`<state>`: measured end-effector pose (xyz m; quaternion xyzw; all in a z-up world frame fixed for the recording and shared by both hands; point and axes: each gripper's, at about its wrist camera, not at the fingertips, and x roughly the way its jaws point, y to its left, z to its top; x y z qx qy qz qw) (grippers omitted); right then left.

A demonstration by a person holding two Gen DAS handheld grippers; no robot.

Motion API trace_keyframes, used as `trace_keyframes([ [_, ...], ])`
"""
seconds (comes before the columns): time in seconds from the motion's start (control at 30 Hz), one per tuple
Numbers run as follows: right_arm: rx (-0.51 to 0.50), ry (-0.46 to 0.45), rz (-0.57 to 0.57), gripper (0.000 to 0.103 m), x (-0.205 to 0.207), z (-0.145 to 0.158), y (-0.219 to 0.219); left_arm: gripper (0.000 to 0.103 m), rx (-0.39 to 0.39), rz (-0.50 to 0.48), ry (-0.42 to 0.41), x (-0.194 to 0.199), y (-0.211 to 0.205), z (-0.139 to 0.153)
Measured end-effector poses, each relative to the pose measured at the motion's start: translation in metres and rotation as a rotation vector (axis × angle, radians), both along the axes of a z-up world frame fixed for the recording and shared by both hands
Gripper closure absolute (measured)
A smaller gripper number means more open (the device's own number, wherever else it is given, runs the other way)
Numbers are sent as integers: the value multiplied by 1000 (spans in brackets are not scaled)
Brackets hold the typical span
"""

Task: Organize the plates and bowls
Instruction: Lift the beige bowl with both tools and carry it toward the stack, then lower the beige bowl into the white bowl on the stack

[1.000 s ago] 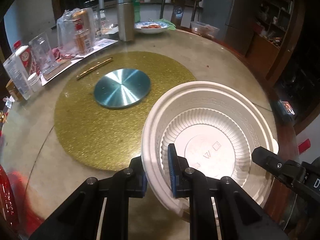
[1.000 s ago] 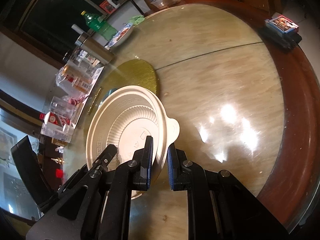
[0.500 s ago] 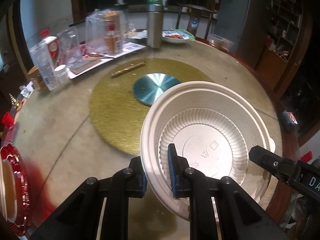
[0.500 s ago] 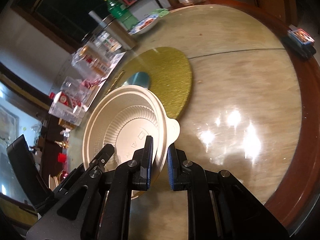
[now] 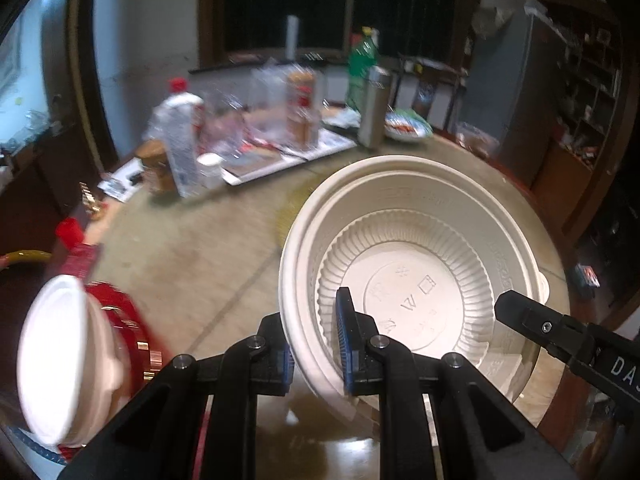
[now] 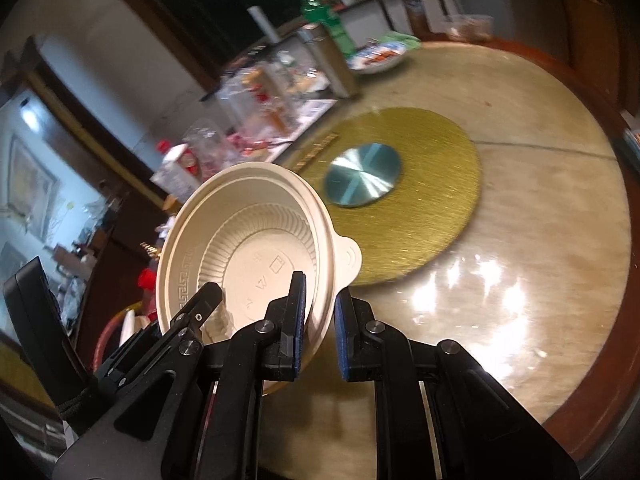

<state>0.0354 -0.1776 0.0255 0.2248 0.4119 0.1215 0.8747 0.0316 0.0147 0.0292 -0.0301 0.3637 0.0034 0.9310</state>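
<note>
A cream ribbed plastic bowl [image 5: 416, 280] hangs tilted above the round table. My left gripper [image 5: 316, 336] is shut on its near rim. My right gripper [image 6: 320, 320] is shut on the opposite rim beside the bowl's small tab; the bowl also shows in the right wrist view [image 6: 248, 240]. The right gripper's finger [image 5: 536, 328] reaches in from the right in the left wrist view. A white bowl [image 5: 60, 364] sits on a red stack [image 5: 128, 332] at the lower left.
A gold round mat [image 6: 420, 204] with a blue-silver metal disc [image 6: 362, 180] lies mid-table. Bottles, a steel flask [image 5: 372, 108], clear boxes, a carton [image 5: 180, 144] and a plate of food [image 5: 408, 128] crowd the far side.
Both grippers have lifted the bowl and swung left; the white bowl and red stack have come into the left wrist view, and the gold mat is now mostly hidden behind the held bowl.
</note>
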Motion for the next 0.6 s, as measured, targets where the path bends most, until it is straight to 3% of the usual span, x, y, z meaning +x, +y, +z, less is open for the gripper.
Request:
trace_keyframes([
  [0.37,26,-94,235,90,-11,36,102,86,-1,191,-126,-57,94,46],
  [0.6,14,-88,396,90,-13,38,180,86,-4,340,-123,-82,157,39],
])
